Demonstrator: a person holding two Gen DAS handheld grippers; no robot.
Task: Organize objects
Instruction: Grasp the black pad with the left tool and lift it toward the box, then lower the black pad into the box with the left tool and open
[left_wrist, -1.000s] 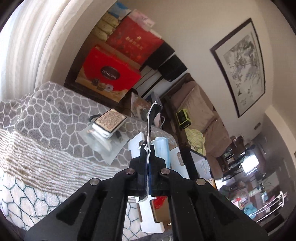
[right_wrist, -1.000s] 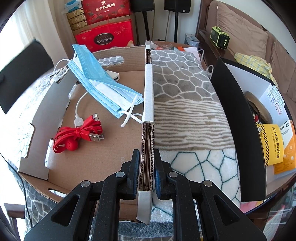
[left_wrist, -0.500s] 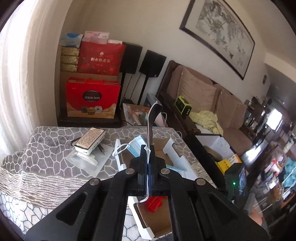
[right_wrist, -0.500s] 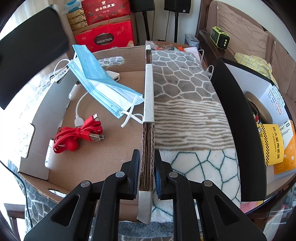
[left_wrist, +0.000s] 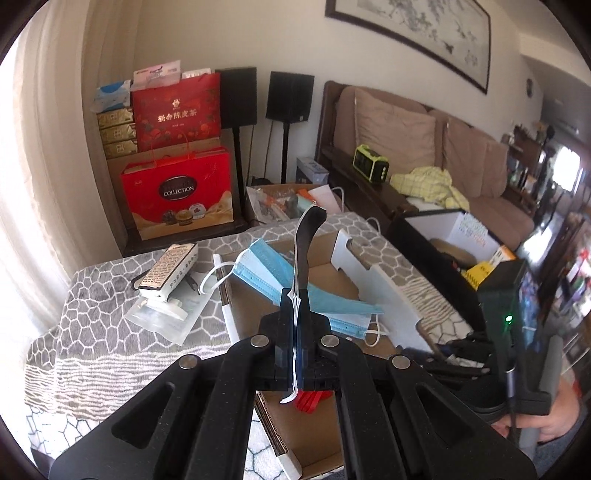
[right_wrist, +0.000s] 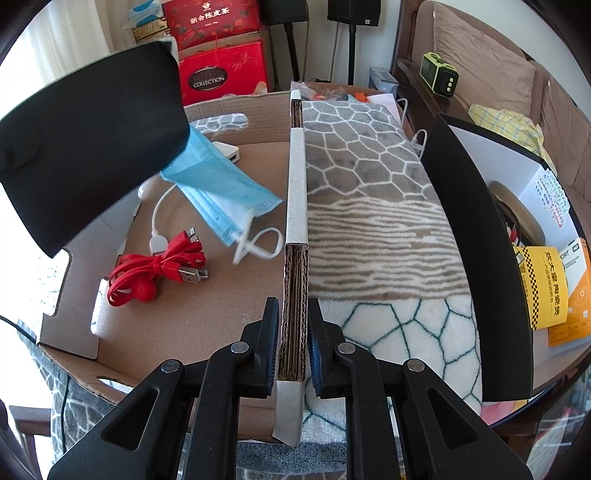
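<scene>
My left gripper (left_wrist: 296, 306) is shut on a thin flat black pouch (left_wrist: 306, 251), held edge-on above the open cardboard box (left_wrist: 373, 284). In the right wrist view the pouch (right_wrist: 85, 136) shows as a broad black sheet over the box's left side. My right gripper (right_wrist: 293, 325) is shut on the box's right wall (right_wrist: 295, 206). Inside the box lie blue face masks (right_wrist: 221, 188), a red cable bundle (right_wrist: 155, 269) and a white cable (right_wrist: 159, 221).
A small printed box (left_wrist: 170, 269) on a clear plastic bag (left_wrist: 166, 314) lies on the grey patterned blanket (left_wrist: 92, 332) left of the cardboard box. A black and white box (right_wrist: 491, 236) stands to the right. Red gift bags (left_wrist: 181, 192) and a sofa (left_wrist: 424, 147) are behind.
My left gripper has swung round and come over the cardboard box with the black pouch, which now covers the box's left side in the right wrist view. My right gripper has not moved.
</scene>
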